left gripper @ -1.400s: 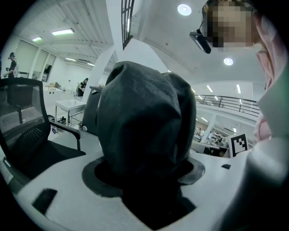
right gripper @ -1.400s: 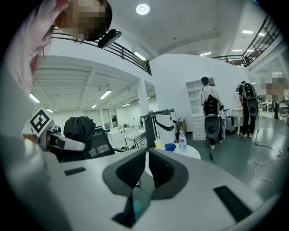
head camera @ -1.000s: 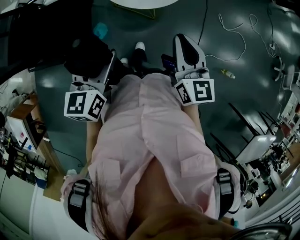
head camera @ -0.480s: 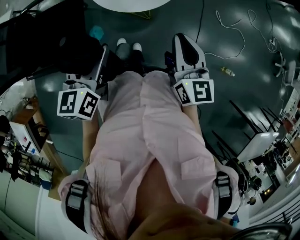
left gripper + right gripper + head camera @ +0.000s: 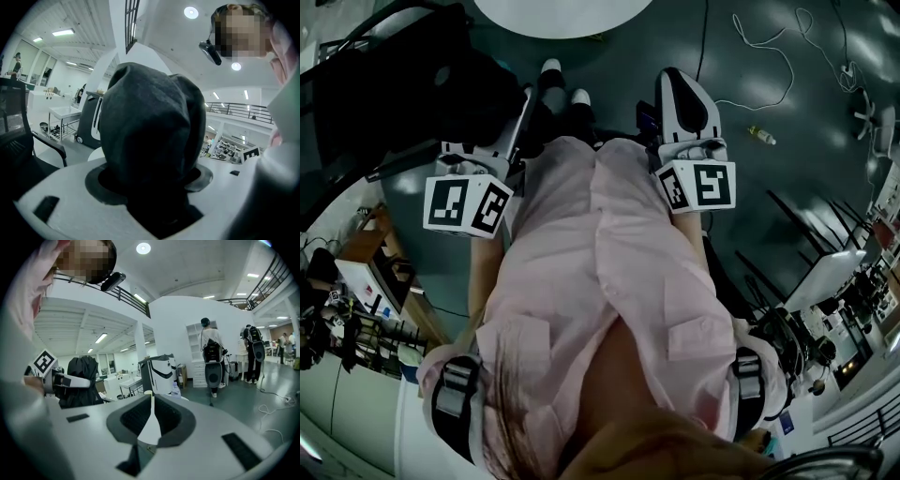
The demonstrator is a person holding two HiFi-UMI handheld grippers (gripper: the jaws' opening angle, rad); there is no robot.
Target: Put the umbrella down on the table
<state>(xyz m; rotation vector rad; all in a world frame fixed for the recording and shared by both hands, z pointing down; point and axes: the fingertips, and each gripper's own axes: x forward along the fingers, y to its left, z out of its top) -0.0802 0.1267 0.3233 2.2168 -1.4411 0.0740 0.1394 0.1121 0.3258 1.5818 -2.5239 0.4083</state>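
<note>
The umbrella is a folded bundle of dark grey cloth, rumpled and soft, bulging up out of the left tongs, which are clamped around it (it fills the whole gap). It is up in the air near the closest edge of the round white worktop, not lying on it. The right tongs are pressed together on nothing. All round is dark glossy floor, with white walls and bright ceiling lights.
</note>
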